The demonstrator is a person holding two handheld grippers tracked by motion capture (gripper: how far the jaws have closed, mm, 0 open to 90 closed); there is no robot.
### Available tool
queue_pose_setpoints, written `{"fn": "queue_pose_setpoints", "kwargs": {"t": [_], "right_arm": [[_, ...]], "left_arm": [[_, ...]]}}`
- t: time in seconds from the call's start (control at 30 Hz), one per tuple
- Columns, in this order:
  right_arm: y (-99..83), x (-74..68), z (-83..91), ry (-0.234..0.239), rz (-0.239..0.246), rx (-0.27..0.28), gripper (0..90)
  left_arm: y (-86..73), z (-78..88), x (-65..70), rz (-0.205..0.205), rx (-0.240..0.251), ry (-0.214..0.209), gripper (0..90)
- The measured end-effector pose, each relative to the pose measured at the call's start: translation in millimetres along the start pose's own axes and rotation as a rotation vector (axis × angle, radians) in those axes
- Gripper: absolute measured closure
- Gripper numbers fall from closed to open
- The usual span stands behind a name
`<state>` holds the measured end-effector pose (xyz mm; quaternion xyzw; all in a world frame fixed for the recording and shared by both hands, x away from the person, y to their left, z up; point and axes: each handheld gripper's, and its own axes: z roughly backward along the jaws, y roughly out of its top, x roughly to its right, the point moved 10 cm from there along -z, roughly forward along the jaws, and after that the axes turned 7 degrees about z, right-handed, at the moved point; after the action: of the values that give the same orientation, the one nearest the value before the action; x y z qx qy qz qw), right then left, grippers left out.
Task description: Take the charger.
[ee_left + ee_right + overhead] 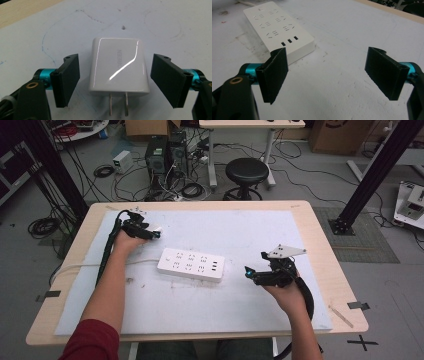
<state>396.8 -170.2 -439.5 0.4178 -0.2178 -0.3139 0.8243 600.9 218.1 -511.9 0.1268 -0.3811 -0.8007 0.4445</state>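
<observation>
Charger (118, 66) lay flat on the mat, left of the power strip (191, 264), prongs facing the left gripper (115, 80), whose jaws were spread either side of it, not touching. Right gripper (329, 75) sat right of the strip, jaws spread, holding nothing. Risk as I read it: glossy casing could slip or twist if the jaws closed off-centre.

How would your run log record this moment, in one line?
left gripper: open around white charger | right gripper: open, empty | power strip: untouched
</observation>
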Motion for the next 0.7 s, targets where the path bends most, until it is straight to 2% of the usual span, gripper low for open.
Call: {"fn": "queue_pose_setpoints", "kwargs": {"t": [0.17, 0.3, 0.4, 0.57, 0.7], "right_arm": [[0.5, 1.1, 1.1, -0.001, 0.001, 0.004, 19.1], [0.6, 2.5, 2.6, -0.005, 0.002, 0.008, 19.1], [0.1, 3.1, 2.9, -0.003, 0.002, 0.008, 19.1], [-0.4, 2.0, 2.9, -0.002, 0.0, 0.008, 19.1], [-0.6, 2.5, 3.0, -0.001, 0.003, 0.012, 19.1]], "left_arm": [[0.9, -0.9, 2.4, -0.023, -0.005, 0.006, 31.6], [-0.7, -2.1, 2.8, -0.018, -0.014, 0.011, 33.5], [-1.5, -2.2, 2.7, -0.025, -0.023, 0.018, 34.7], [-1.4, -1.3, 1.3, -0.038, -0.026, 0.033, 41.7], [-1.6, -1.2, 1.9, -0.044, -0.028, 0.032, 42.3]]}}
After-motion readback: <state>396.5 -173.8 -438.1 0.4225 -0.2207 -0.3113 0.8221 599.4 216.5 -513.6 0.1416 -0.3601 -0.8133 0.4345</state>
